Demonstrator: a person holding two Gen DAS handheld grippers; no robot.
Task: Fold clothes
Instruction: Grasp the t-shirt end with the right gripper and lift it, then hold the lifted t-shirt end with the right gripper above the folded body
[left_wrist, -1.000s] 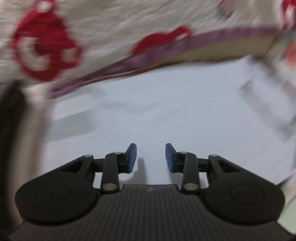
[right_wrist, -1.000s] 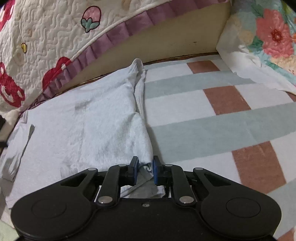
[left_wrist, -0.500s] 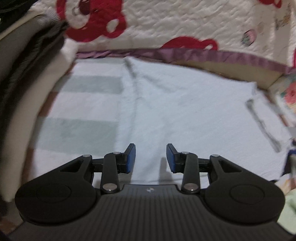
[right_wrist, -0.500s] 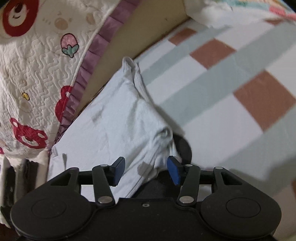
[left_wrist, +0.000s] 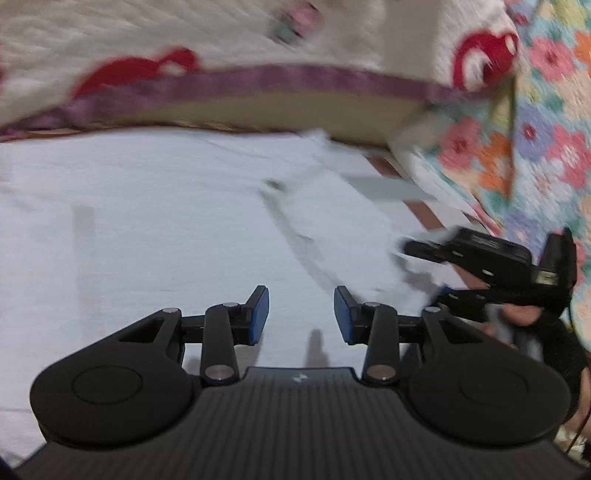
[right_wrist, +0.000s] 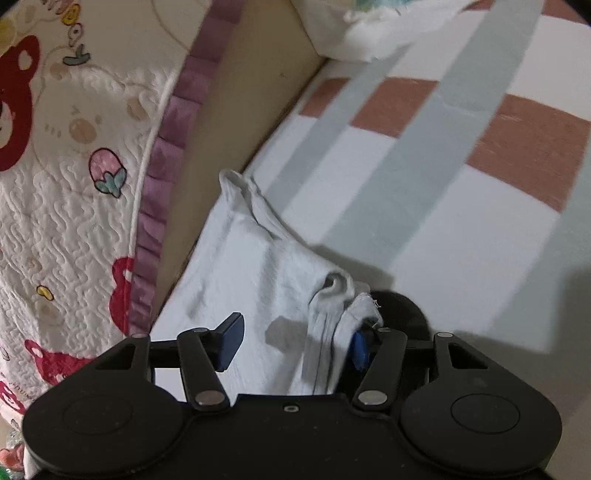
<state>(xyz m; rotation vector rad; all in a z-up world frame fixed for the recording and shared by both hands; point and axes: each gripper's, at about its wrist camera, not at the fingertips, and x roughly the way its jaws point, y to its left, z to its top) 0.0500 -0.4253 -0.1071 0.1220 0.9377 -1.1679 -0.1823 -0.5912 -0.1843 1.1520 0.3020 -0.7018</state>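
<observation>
I've got both claws released – left gripper (left_wrist: 301, 312) over the pale garment (left_wrist: 147, 229). Right gripper (right_wrist: 295, 338) straddles its bunched right edge (right_wrist: 332, 295) – probably lining up a pinch there

White garment (left_wrist: 166, 221) is spread across frame centre. Left gripper (left_wrist: 301, 314) is held parted above it, lower centre. Right gripper (left_wrist: 417, 251) is seen at right edge.

Pale garment (right_wrist: 240, 258) on striped bedsheet (right_wrist: 461, 177).
</observation>
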